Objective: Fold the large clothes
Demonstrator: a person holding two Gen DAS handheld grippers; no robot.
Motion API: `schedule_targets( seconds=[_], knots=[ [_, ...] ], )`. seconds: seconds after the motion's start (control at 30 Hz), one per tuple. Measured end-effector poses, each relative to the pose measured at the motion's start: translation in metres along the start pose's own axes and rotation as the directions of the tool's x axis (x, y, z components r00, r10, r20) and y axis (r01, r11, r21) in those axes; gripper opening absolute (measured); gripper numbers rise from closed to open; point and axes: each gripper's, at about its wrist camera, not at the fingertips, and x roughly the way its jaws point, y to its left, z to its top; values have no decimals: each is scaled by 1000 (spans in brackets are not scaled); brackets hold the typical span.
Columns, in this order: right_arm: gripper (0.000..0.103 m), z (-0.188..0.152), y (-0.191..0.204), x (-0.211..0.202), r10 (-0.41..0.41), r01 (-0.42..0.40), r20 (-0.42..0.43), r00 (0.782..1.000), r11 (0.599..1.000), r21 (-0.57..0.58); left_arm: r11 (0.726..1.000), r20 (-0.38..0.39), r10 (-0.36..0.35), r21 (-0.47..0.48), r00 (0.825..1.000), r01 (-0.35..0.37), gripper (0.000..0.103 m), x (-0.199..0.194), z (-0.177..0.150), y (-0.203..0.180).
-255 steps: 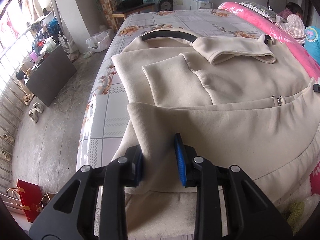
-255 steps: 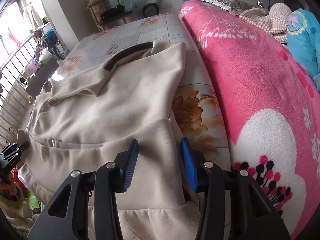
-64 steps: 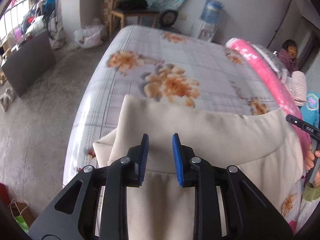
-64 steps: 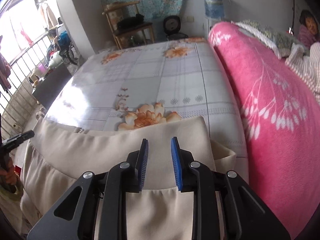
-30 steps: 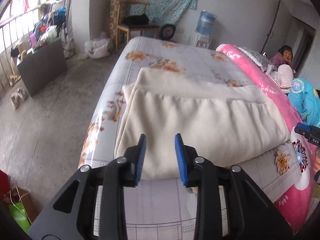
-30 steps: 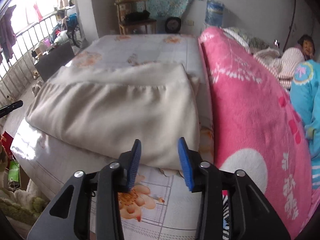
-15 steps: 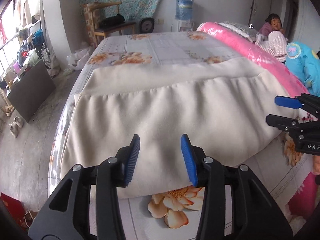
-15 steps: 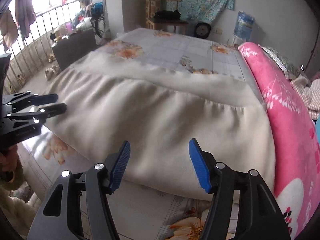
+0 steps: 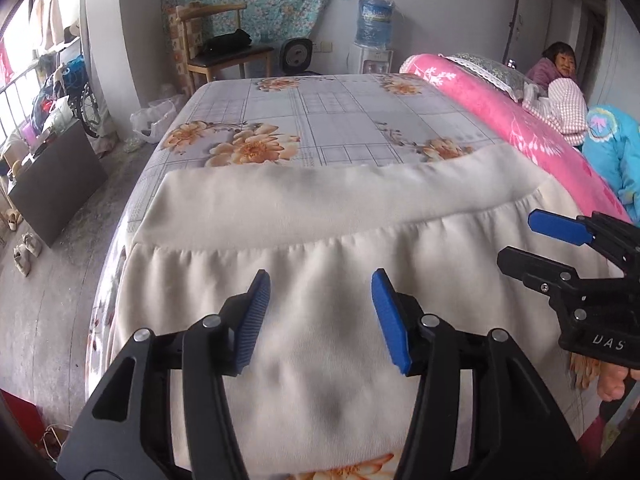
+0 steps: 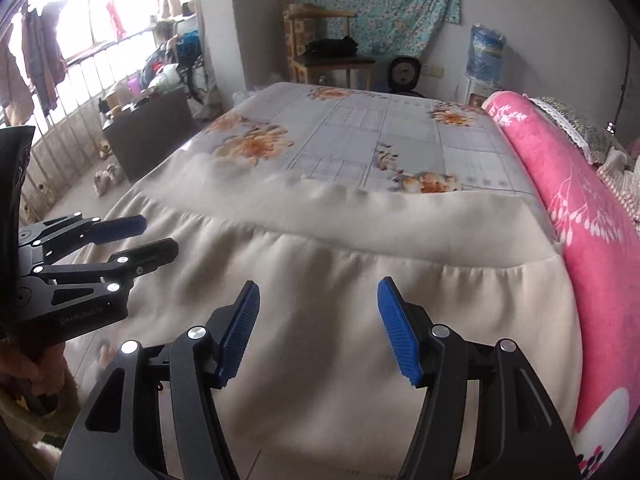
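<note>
Cream fabric fills the near half of both views: a large folded garment [image 9: 320, 216] lies across a bed, spanning most of its width. Far left in the left wrist view, bare concrete floor [image 9: 52, 312] runs alongside the bed, with a dark cabinet [image 9: 56, 184] standing on it near a railing. The garment's left edge sits just inside the bed's left side, and a gathered seam crosses it from left to right. Beyond its straight far edge, the floral bedsheet [image 9: 340, 112] lies uncovered up to the far end of the bed.

The left gripper [image 9: 320, 312] hovers above the near part of the garment, its blue-padded fingers spread wide and holding nothing. To its right, the right gripper [image 10: 318, 320] is likewise spread wide above the cloth, gripping nothing; each gripper appears at the edge of the other's view.

On the right, the garment's edge comes close to a rolled pink blanket [image 10: 592, 216] that runs the length of the bed. Against the back wall stand a wooden chair [image 10: 320, 56], a small fan [image 10: 404, 72] and a water dispenser [image 10: 484, 64].
</note>
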Motion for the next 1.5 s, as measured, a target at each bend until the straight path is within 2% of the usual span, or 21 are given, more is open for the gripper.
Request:
schedule_targets(
  seconds=[0.03, 0.1, 0.2, 0.27, 0.33, 0.4, 0.47, 0.5, 0.53, 0.57, 0.67, 0.73, 0.87, 0.9, 1.03, 1.13, 1.2, 1.27, 1.3, 1.37, 1.5],
  knots=[
    [60, 1, -4, 10, -15, 15, -3, 1000, 1000, 16, 1000, -17, -2, -9, 1000, 2, 50, 11, 4, 1],
    [60, -3, -10, 40, -48, 50, -82, 996, 999, 19, 1000, -87, 9, -11, 996, -10, 53, 35, 3, 3],
    [60, 1, -7, 41, -63, 58, -101, 993, 997, -55, 999, -71, 18, 30, 997, -15, 53, 31, 6, 0],
    [61, 14, -16, 22, -75, 74, -32, 997, 996, -40, 1000, -17, 17, 13, 1000, -16, 53, 20, 14, 7],
    [62, 29, -37, 13, -122, 122, 6, 992, 992, 17, 999, -15, 44, -24, 999, -44, 53, 23, 23, 19],
    [62, 36, -65, 19, -144, 143, 0, 990, 985, 94, 994, -79, 61, -85, 995, -68, 54, 39, 27, 37],
    [62, 31, -93, 45, -154, 170, -107, 982, 972, 164, 988, -105, 2, -155, 994, -19, 56, 52, 24, 56],
    [62, 26, -105, 55, -95, 125, -145, 985, 969, 215, 985, -97, -14, -173, 995, -3, 56, 49, 24, 59],
    [62, 23, -115, 52, -50, 82, -124, 991, 960, 268, 984, -96, -7, -176, 995, -10, 56, 44, 25, 60],
    [62, 22, -118, 46, -46, 82, -132, 990, 956, 281, 985, -86, 15, -171, 996, -30, 55, 37, 26, 60],
    [62, 18, -114, 15, -81, 103, -91, 993, 956, 274, 985, -48, 12, -169, 999, -20, 55, 11, 20, 64],
    [68, 7, -107, -4, -87, 104, -77, 993, 961, 256, 986, -46, 34, -162, 998, -42, 61, -3, 7, 69],
    [77, -29, -99, -3, -167, 194, -154, 974, 963, 187, 977, -148, 89, -181, 985, -116, 63, 9, -29, 84],
    [77, -36, -101, 4, -168, 202, -184, 968, 961, 186, 974, -135, 79, -201, 988, -105, 64, 7, -32, 87],
    [77, -33, -94, -22, -177, 204, -144, 973, 958, 199, 979, -66, 96, -174, 993, -106, 64, -31, -31, 76],
    [85, -37, -69, -50, -168, 178, -71, 983, 971, 158, 988, -22, 64, -137, 998, -67, 77, -54, -45, 57],
    [89, -50, -56, -44, -161, 171, -85, 983, 977, 126, 991, -76, 65, -108, 995, -73, 79, -45, -60, 43],
    [89, -64, -51, -20, -194, 213, -175, 965, 972, 99, 987, -161, 112, -101, 981, -129, 79, -27, -72, 34],
    [89, -68, -50, -14, -208, 230, -197, 958, 968, 100, 984, -143, 128, -108, 981, -144, 79, -31, -73, 31],
    [89, -66, -48, -29, -206, 229, -178, 962, 966, 119, 986, -103, 105, -120, 989, -117, 79, -50, -70, 26],
    [89, -63, -32, -81, -185, 192, -70, 980, 974, 122, 990, -22, 103, -91, 994, -104, 85, -88, -73, 8]
  ],
)
